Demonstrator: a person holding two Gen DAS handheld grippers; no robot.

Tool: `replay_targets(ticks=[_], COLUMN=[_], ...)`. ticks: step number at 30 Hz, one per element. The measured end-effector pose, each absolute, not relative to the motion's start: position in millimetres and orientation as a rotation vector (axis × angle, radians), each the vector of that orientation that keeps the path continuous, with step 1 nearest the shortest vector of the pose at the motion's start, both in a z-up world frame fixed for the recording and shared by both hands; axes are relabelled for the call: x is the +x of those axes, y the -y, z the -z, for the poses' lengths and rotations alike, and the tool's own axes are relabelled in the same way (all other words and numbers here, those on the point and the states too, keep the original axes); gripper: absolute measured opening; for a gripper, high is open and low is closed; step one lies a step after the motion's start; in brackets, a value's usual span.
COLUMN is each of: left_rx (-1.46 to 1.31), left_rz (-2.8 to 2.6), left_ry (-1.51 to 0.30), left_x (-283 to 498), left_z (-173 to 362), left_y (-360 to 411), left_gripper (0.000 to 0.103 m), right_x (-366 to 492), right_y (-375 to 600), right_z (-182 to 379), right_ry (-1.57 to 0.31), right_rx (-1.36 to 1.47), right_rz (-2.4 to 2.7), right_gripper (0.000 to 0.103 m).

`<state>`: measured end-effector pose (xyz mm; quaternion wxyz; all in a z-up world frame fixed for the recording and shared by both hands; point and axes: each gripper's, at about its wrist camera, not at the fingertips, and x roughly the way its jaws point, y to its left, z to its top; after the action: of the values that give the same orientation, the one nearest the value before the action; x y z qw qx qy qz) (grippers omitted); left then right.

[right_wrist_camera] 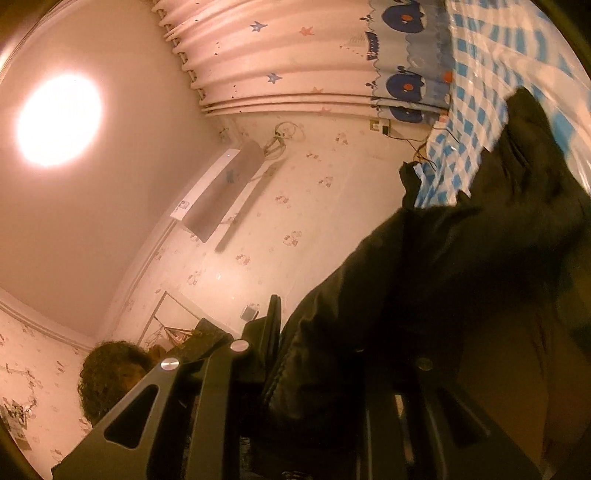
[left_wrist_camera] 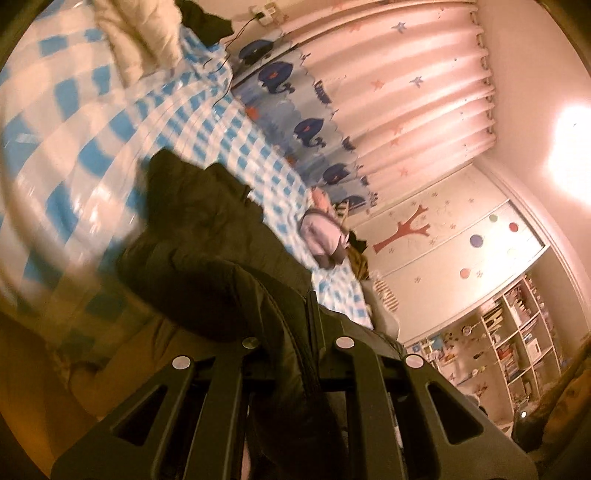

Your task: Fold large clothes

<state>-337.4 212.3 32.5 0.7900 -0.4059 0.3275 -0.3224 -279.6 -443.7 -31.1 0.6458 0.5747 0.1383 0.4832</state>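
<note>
A large black padded jacket (left_wrist_camera: pixel 207 236) is lifted off the bed with the blue-and-white checked cover (left_wrist_camera: pixel 85 122). My left gripper (left_wrist_camera: pixel 295 332) is shut on a stitched edge of the jacket, which runs down between its fingers. In the right wrist view the same black jacket (right_wrist_camera: pixel 461 266) hangs across the right half of the picture. My right gripper (right_wrist_camera: pixel 295 339) is shut on a thick fold of it, and the cloth hides the right finger. The checked bed cover (right_wrist_camera: pixel 476 92) shows behind the jacket.
A cream quilted garment (left_wrist_camera: pixel 140 37) and a dark one (left_wrist_camera: pixel 203 14) lie at the bed's far end; a pink and grey bundle (left_wrist_camera: pixel 321 236) sits near the curtain (left_wrist_camera: pixel 388 92). Shelves (left_wrist_camera: pixel 509 350) fill a corner. A person's head (right_wrist_camera: pixel 110 380) is beside the right gripper.
</note>
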Motion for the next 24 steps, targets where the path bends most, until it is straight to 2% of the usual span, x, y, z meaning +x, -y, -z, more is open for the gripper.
replay_targets(ticks=[7, 24], left_rx=[-0.912, -0.978], left_rz=[0.683, 0.635], left_ry=[-0.663, -0.659], left_x=[-285.9, -203.6], left_z=[-52.9, -43.7], left_y=[-211.4, -217.4], left_gripper=[0.008, 0.008], right_x=[-233.9, -155.9], right_y=[450.2, 448.0], right_z=[8.1, -3.4], right_ry=[-0.302, -0.329], right_rx=[1.279, 1.273], right_rz=[-1.107, -1.049], right_gripper=[0.021, 0.021])
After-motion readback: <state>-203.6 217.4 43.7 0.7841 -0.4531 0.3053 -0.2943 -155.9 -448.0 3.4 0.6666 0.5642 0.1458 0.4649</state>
